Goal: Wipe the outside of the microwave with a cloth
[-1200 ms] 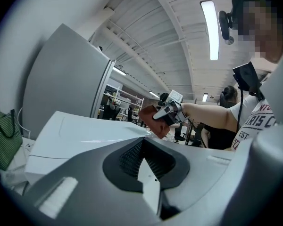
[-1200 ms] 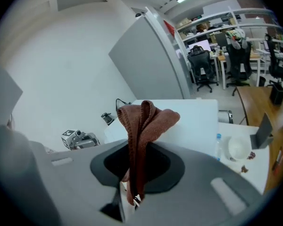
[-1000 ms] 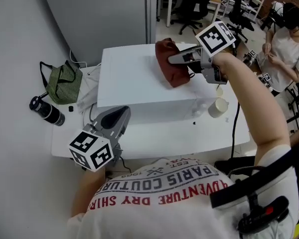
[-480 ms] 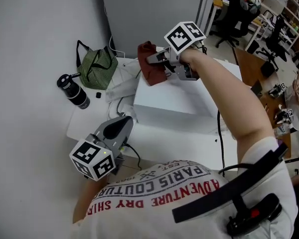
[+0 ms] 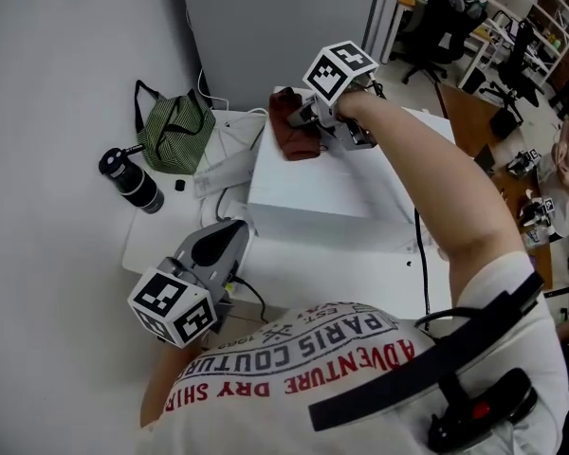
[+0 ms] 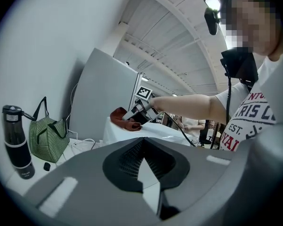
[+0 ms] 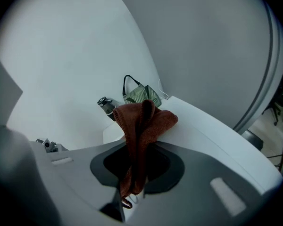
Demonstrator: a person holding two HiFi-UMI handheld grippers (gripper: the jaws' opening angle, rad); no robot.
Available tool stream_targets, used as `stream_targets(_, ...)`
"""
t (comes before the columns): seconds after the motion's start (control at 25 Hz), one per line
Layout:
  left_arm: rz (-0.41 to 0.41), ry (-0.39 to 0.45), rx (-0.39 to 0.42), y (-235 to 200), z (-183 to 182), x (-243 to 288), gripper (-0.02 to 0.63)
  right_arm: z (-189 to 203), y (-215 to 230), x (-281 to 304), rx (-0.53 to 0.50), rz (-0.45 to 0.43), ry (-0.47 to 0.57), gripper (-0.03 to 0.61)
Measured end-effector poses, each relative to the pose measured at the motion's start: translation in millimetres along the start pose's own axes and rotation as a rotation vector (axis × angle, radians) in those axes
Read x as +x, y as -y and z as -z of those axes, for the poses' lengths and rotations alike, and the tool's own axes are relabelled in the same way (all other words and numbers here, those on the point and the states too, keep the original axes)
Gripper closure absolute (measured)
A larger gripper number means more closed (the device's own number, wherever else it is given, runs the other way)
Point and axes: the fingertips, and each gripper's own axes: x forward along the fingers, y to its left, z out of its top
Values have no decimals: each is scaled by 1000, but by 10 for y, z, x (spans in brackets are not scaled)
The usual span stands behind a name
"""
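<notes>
Pinching a rust cloth (image 5: 292,133) on the microwave (image 5: 313,197) top, right gripper (image 5: 303,121), left gripper (image 5: 226,237) apparently pressed together.

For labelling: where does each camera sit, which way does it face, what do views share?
Head view: head-mounted, facing down at microwave; shirt, left gripper, right gripper.
Left gripper view: on left gripper, facing the microwave; shut empty jaws.
Right gripper view: on right gripper, facing the wall; jaws clamping cloth.
Shared: cloth, green bag, bottle.
</notes>
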Motion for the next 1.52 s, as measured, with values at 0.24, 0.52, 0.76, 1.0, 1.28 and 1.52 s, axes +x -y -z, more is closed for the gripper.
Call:
stream_targets(0.24,105,-7,8,-52,66,247,607,281,510,-273,90,86,8,526)
stream_targets(0.52,236,-44,37,536,64,676,607,1123,1122,-1333,230,188,67,526)
stream_targets(0.76,360,-92,75,914,110,999,607,1892,1520,-2097,381,301,142,525)
stream_targets(1.0,443,-115,110,1256,210,1152,607,2395,1612,-2500,449,355,168,525)
stream_targets(1.28,439,-114,100,1243,218,1080,607,2235,1388,-2506,436,294,255,526)
stream_targets(1.52,406,-89,94,1154,181,864,607,1739,583,-2219,247,180,335,526)
